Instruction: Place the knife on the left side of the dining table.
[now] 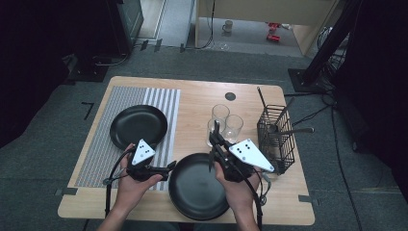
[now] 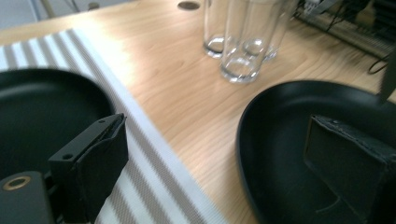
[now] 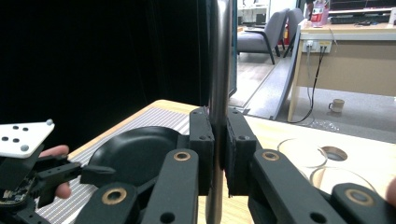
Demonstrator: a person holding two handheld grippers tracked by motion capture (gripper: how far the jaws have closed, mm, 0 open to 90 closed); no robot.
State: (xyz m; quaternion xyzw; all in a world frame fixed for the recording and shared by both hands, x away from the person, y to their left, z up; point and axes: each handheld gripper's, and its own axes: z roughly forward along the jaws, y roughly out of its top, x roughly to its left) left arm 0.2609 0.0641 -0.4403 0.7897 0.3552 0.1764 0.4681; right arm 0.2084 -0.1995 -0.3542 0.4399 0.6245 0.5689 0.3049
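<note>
While blurred, perhaps three glasses (image 1: 225,123), two plates (image 1: 138,126).

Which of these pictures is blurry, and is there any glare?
Left gripper view: soft throughout, the glasses smeared, glare on the wood near the striped mat. Right gripper view: the metal utensil between its jaws is blurred. High view: dim, dark edges.

An office: desk (image 3: 348,56), swivel chairs (image 3: 261,37), carpet floor (image 1: 43,159).
</note>
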